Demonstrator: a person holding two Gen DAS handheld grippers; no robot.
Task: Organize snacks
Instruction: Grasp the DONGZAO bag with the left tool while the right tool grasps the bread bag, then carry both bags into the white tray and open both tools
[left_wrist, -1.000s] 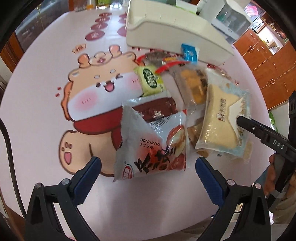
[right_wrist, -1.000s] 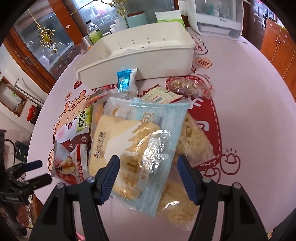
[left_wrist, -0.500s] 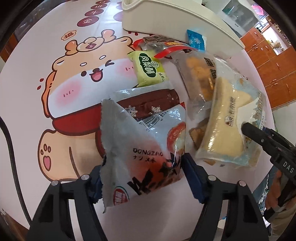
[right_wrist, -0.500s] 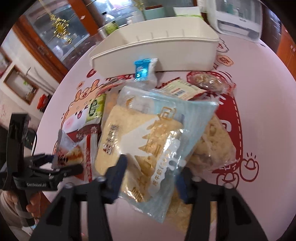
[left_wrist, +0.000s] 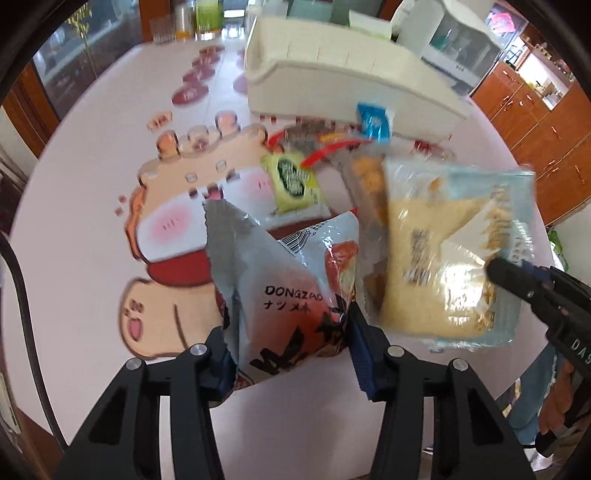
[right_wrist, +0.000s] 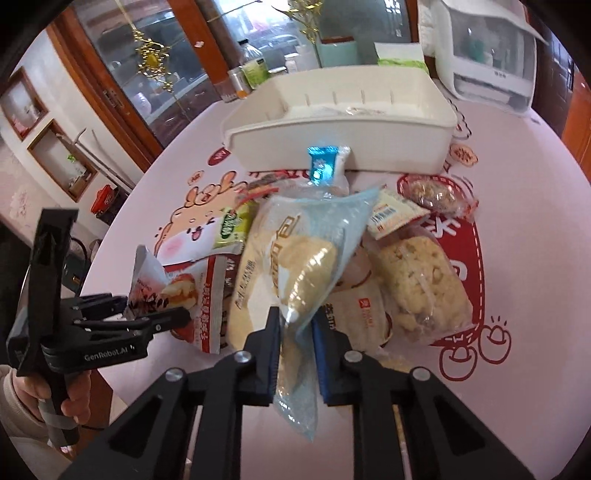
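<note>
My left gripper (left_wrist: 291, 350) is shut on a silver and red DONGZAO snack bag (left_wrist: 288, 280) and holds it above the table. It also shows in the right wrist view (right_wrist: 147, 314) with the bag (right_wrist: 162, 288). My right gripper (right_wrist: 295, 339) is shut on a pale blue bag of yellow cake (right_wrist: 303, 258), lifted off the pile; the left wrist view shows this bag (left_wrist: 443, 251) too. A cream bin (right_wrist: 343, 122) stands behind the pile, also seen in the left wrist view (left_wrist: 343, 74).
More snacks lie on the cartoon tablecloth: a green packet (left_wrist: 293, 181), a blue candy (right_wrist: 325, 166), a crumbly cake bag (right_wrist: 421, 280), a nut packet (right_wrist: 436, 192). A white appliance (right_wrist: 487, 55) and bottles (right_wrist: 255, 74) stand at the far edge.
Both grippers closed on their bags and lifted them off the table. The left one took the DONGZAO bag, the right one the blue cake bag.
</note>
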